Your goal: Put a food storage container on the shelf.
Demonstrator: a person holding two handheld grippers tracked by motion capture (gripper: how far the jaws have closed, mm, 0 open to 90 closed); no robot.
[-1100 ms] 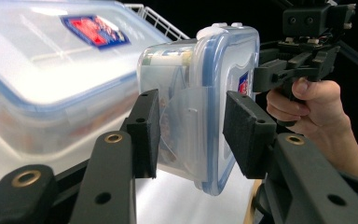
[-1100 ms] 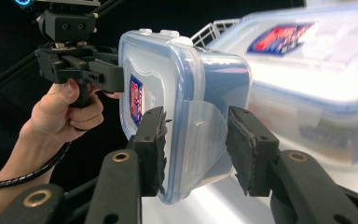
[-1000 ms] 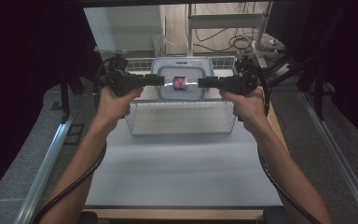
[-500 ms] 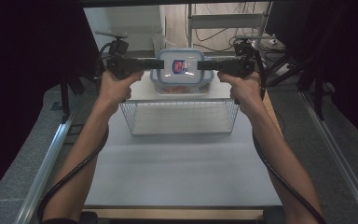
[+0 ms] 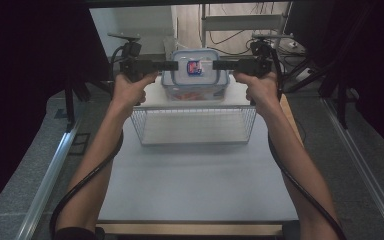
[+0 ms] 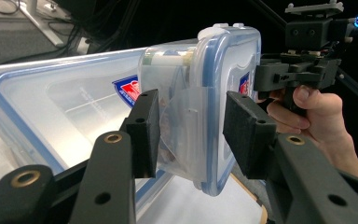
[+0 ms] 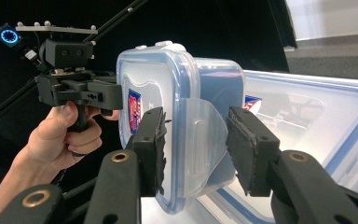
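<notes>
Nearest you, the white desk [image 5: 195, 185] carries a rectangular wire mesh basket [image 5: 194, 125]. Beyond it, you hold a clear plastic food container with a blue-rimmed lid [image 5: 195, 75] above the desk's far end, past the basket. Your left tongs [image 5: 172, 65] are clamped on its left side latch, your right tongs [image 5: 217, 65] on its right. Behind it lies a larger clear blue-rimmed lidded box [image 6: 51, 102].
</notes>
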